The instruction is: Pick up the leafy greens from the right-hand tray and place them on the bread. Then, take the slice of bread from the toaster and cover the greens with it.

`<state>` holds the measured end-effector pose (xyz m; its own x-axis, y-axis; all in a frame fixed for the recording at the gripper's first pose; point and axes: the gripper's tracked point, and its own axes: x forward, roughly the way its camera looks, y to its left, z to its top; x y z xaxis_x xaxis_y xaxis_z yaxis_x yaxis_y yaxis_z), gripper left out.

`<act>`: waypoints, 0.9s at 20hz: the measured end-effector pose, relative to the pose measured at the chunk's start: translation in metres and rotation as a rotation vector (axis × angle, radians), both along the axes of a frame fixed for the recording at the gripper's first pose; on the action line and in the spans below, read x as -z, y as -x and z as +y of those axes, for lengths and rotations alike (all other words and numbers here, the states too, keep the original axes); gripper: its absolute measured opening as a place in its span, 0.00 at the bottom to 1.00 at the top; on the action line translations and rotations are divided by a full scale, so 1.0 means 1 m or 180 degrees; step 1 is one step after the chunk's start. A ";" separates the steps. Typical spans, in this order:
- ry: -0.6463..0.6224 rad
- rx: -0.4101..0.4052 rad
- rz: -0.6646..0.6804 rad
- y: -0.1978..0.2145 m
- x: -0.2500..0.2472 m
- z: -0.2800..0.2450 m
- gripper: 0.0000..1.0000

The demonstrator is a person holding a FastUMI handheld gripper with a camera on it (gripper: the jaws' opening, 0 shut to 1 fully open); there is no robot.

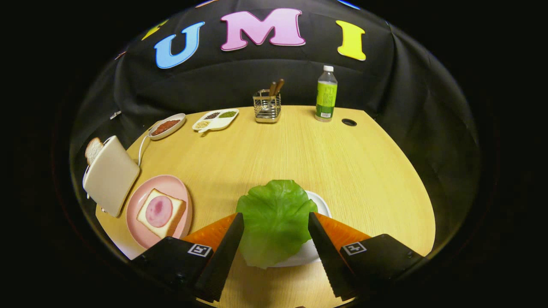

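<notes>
A green lettuce leaf (274, 226) lies on a white tray (322, 206) on the wooden table. My gripper (276, 216) is open, with one finger on each side of the leaf and the leaf in the gap between them. To the left of the fingers, a pink plate (173, 183) holds a slice of bread (161, 212) topped with a round of ham. Beyond that plate stands a cream toaster (111, 173) with a slice of bread (93, 149) sticking out of its top.
At the back of the table (299, 149) are a dish of red sauce (166, 126), a divided dish of grains (215, 119), a wire holder with utensils (266, 107) and a green-labelled bottle (326, 94). A cable hole (349, 122) sits near the bottle.
</notes>
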<state>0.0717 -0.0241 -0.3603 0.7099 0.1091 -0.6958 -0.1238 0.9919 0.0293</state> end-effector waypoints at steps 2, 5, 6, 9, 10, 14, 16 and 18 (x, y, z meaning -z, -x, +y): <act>0.0012 0.0079 0.0082 -0.001 0.016 -0.004 0.94; 0.0005 0.0104 0.0189 0.002 0.035 0.000 0.89; -0.0010 0.0078 0.0198 0.002 0.039 0.004 0.83; 0.0097 0.0100 0.0210 0.003 0.045 -0.001 0.74; 0.0152 0.0100 0.0192 0.003 0.045 -0.003 0.72; 0.0211 -0.0046 0.0172 0.002 0.046 0.004 0.42; 0.0197 -0.0100 0.0205 0.002 0.045 0.005 0.41; 0.0164 -0.0031 0.0220 0.001 0.047 0.006 0.20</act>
